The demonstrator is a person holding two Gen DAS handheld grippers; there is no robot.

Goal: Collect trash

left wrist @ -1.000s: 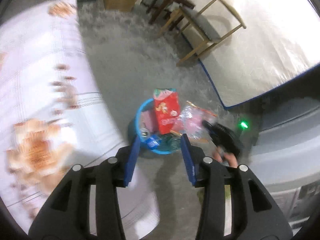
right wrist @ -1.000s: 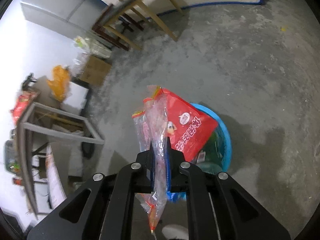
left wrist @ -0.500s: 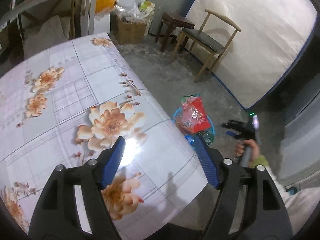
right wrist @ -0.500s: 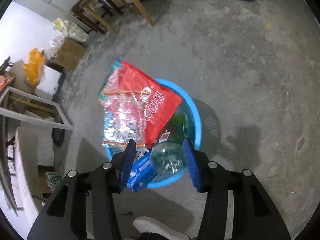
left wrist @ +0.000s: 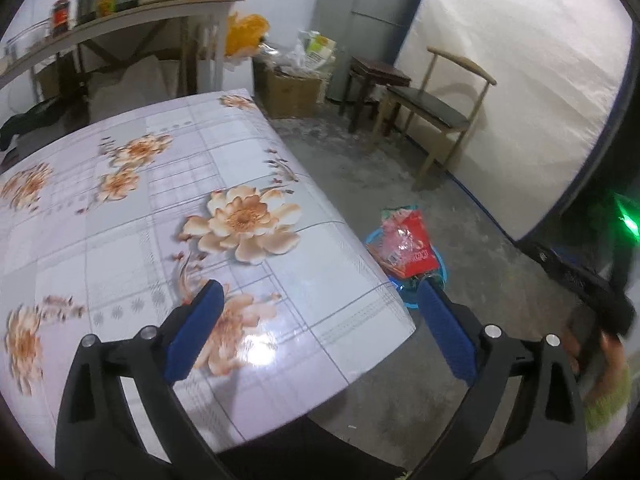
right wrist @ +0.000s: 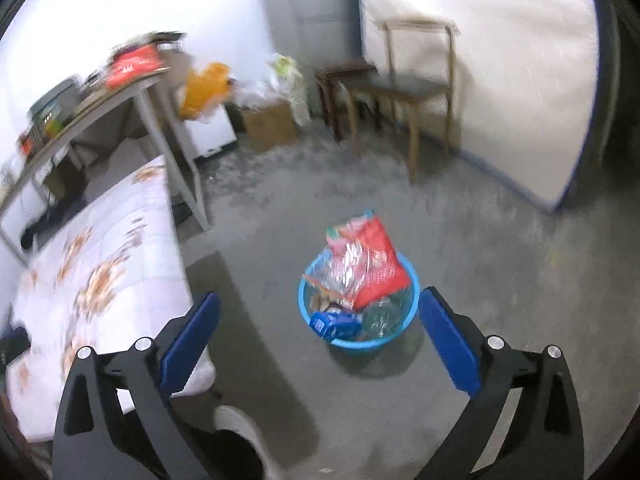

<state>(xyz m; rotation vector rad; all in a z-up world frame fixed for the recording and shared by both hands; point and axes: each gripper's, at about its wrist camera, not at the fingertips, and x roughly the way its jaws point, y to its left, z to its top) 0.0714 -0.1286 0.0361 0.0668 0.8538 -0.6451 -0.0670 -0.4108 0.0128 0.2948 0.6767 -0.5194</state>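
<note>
Left wrist view: we hold the left tongs [left wrist: 320, 320] with their blue pads wide apart and nothing between them, above the near corner of the tabletop [left wrist: 132, 216], which is covered by a pale cloth printed with orange flowers. Past the tabletop's right edge, on the concrete floor [left wrist: 472, 240], stands the blue basin [left wrist: 439, 261], partly hidden by that edge. The red snack bag [left wrist: 414, 248] stands up out of the basin, its long axis close to upright and its top end pointing away from us, toward the wooden chair [left wrist: 436, 108] by the wall. The right tongs [left wrist: 576, 276] show only as a dark body at the frame's right margin.

Right wrist view (motion-blurred): we see the right tongs [right wrist: 318, 322] likewise spread wide and empty, held over the floor with the basin [right wrist: 356, 342] between the pads in the picture but well below them. The basin is full: the red bag [right wrist: 378, 256] leans on the far rim, long axis tilted from the basin's middle up and away; a crinkled clear wrapper [right wrist: 340, 268] lies against its left face; a blue packet [right wrist: 334, 324] and a clear plastic bottle [right wrist: 382, 318] lie at the near rim. The tabletop [right wrist: 92, 280] stands to the basin's left, apart from it. A cardboard box [right wrist: 270, 126] sits by the far wall.
</note>
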